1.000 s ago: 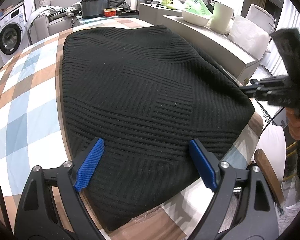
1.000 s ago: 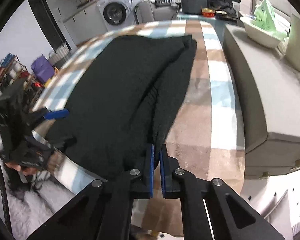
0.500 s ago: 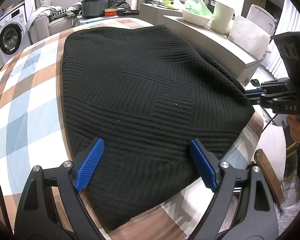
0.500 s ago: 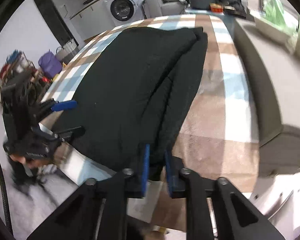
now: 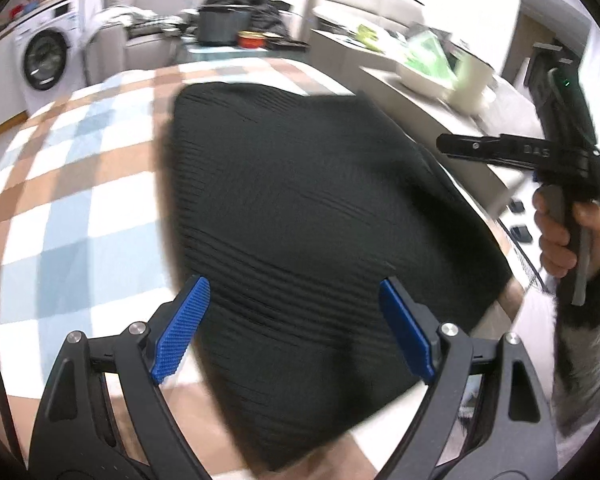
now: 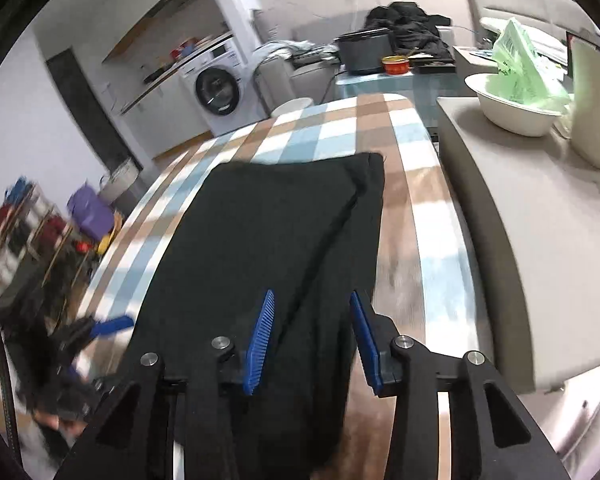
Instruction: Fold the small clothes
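A black ribbed knit garment (image 5: 320, 208) lies folded on the checked tablecloth (image 5: 80, 200). My left gripper (image 5: 294, 324) hovers open and wide over its near corner, with nothing pinched between its blue pads. My right gripper (image 6: 312, 340) is over the garment's (image 6: 280, 220) long folded edge at the near end. Its jaws are opening, and the cloth lies below and between the pads without being pressed. In the left wrist view the right gripper (image 5: 448, 146) is off the table's right side, held by a hand (image 5: 560, 236).
A grey counter (image 6: 540, 240) runs along the table's right side and bears a white bowl (image 6: 512, 112) with a green bag. A dark pot (image 6: 364, 52) and a red tin (image 6: 396, 65) stand beyond the table's far end. A washing machine (image 6: 216, 88) is at the back left.
My right gripper was shut on the garment's folded edge and has let it go, with its jaws spreading as it drew back. The left gripper lifted slightly and stayed open.
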The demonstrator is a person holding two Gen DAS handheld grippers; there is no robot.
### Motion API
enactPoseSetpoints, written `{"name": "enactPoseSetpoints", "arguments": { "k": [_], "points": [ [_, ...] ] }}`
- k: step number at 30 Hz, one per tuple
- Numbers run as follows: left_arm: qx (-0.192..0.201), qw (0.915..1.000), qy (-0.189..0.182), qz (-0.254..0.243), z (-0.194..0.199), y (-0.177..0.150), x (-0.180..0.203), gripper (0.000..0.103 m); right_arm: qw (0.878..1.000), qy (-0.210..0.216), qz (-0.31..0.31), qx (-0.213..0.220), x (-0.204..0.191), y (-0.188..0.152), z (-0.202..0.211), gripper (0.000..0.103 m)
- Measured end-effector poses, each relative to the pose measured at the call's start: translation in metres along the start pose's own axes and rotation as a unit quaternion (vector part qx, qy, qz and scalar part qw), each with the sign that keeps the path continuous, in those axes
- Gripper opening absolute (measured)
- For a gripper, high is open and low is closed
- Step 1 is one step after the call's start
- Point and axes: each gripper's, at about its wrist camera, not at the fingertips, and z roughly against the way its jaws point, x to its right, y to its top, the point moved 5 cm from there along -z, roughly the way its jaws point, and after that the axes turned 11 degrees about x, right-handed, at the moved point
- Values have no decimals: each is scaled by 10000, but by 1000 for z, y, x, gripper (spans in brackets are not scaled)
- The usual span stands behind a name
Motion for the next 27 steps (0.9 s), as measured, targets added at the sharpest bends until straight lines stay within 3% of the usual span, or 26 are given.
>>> {"name": "enactPoseSetpoints", "arguments": {
  "k": [3, 7, 8, 10, 12, 16, 18, 21, 23, 25, 27],
  "points": [
    [66, 9994, 179, 303, 0, 10, -24, 85, 9996, 134, -242, -57, 2, 20, -36, 41],
    [70, 9971, 290, 706, -6, 17, -52, 85, 9973, 6, -657, -340, 20, 34, -77, 39],
    [69, 9966, 295, 769, -7, 17, -57, 85, 9968, 48, -677, -411, 23, 36, -84, 36],
    [59, 9959, 348, 837, -10, 21, -66, 85, 9970, -13, -565, -534, 25, 38, -95, 19],
    [47, 9955, 370, 871, -13, 22, -72, 85, 9987, 76, -265, -430, 17, 47, -97, 12],
    [-9, 9950, 389, 919, -23, 22, -75, 85, 9996, 122, 211, 158, 1, 72, -82, 10],
    [-59, 9946, 372, 969, -27, 19, -73, 85, 9998, -41, 167, 102, 7, 74, -89, 10],
    [-146, 9940, 391, 1006, -32, 13, -72, 85, 9971, -574, 241, -432, 20, 56, -113, 17],
    [-216, 9940, 419, 990, -35, 9, -70, 85, 9978, -500, 111, -412, 23, 46, -107, 21],
    [-245, 9943, 419, 948, -37, 7, -67, 85, 9985, -465, 59, -292, 24, 44, -92, 46],
    [-232, 9948, 424, 896, -39, 6, -64, 85, 9991, -393, -51, -148, 26, 36, -69, 57]
  ]
}}
